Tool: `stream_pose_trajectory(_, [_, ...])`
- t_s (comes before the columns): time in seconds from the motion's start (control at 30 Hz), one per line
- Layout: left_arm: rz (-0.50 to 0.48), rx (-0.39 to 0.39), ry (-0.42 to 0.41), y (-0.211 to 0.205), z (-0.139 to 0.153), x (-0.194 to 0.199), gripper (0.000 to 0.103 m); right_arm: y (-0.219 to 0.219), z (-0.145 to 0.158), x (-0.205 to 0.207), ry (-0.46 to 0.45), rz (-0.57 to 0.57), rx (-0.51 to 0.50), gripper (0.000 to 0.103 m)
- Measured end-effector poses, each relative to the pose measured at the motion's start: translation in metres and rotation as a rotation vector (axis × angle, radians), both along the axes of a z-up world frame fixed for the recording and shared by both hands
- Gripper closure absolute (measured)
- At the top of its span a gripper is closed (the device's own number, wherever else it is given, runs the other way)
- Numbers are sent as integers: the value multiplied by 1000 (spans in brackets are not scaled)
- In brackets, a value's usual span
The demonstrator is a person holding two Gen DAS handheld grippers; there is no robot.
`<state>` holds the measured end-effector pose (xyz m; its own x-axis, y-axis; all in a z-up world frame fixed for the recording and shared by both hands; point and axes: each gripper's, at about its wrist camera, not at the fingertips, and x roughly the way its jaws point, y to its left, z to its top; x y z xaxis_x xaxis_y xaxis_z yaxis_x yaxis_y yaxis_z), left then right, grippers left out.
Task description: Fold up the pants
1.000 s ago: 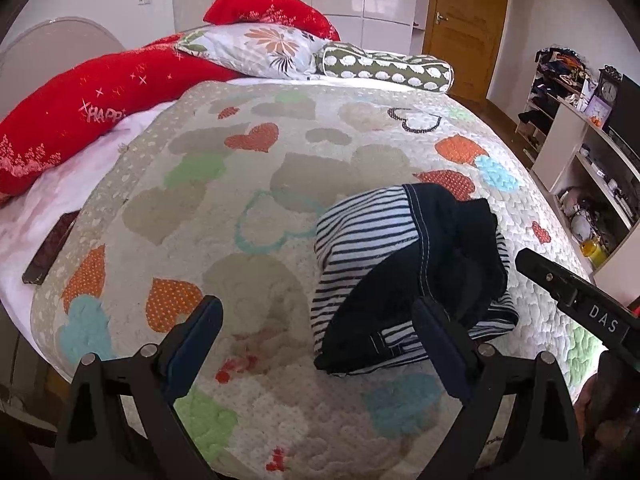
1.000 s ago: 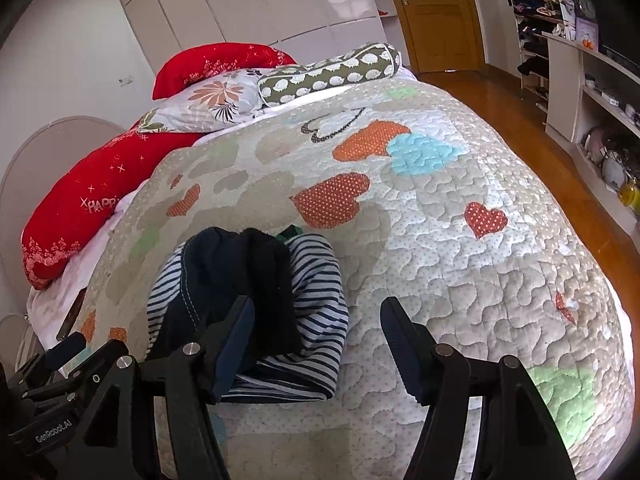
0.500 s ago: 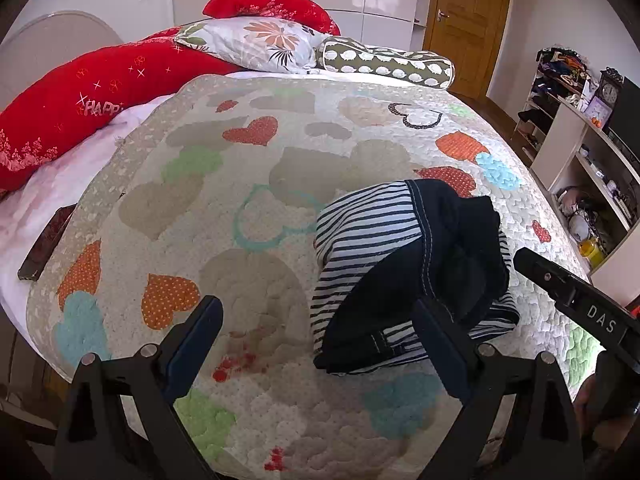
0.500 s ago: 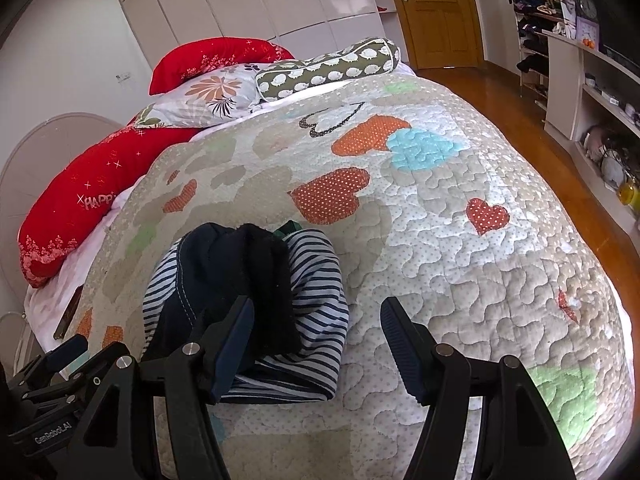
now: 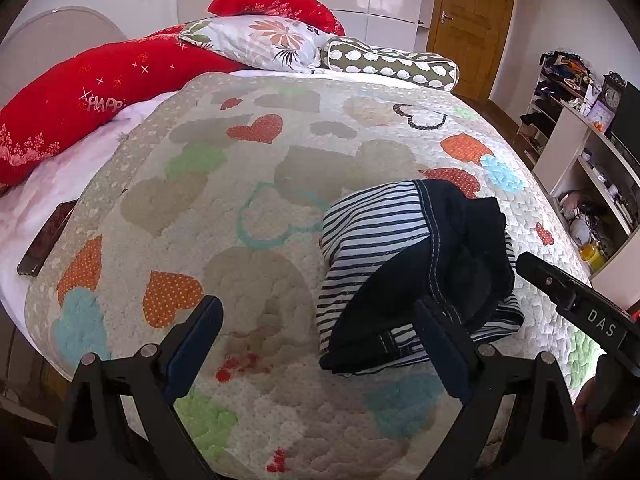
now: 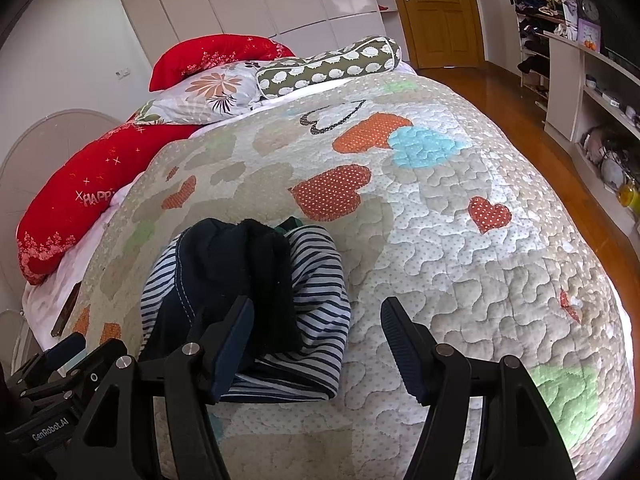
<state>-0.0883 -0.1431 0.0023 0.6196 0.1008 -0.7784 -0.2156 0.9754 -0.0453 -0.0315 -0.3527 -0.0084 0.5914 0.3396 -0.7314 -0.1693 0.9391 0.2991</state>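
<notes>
2 open, empty grippers, left gripper and right gripper, have barely shifted above the still-crumpled pants, so folding remains unstarted.

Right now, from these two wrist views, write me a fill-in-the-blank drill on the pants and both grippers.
1. The pants lie in a rumpled heap on the heart-patterned ____.
2. The left gripper has its jaws ____ and holds nothing.
3. The right gripper touches no cloth; its jaws are ____.
4. The lining of the dark pants shows a ____ pattern.

Missing words: quilt; open; open; striped
</notes>
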Motion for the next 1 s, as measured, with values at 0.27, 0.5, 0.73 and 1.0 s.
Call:
stream_pose_trajectory(0.27, [3,-24,-6,5,-1,-3,8,3,-1,0,3,-1,-17,33])
stream_pose_trajectory(0.5, [21,-48,2,12,-3,-3,8,9,-3,0,4,9,-34,32])
stream_pose_trajectory(0.73, [27,-61,9,14,-6,-2,8,9,-2,-1,4,9,-34,32])
stream_pose_trajectory(1.0, [25,-63,18,14,-9,-1,8,8,-2,-1,5,6,-34,32])
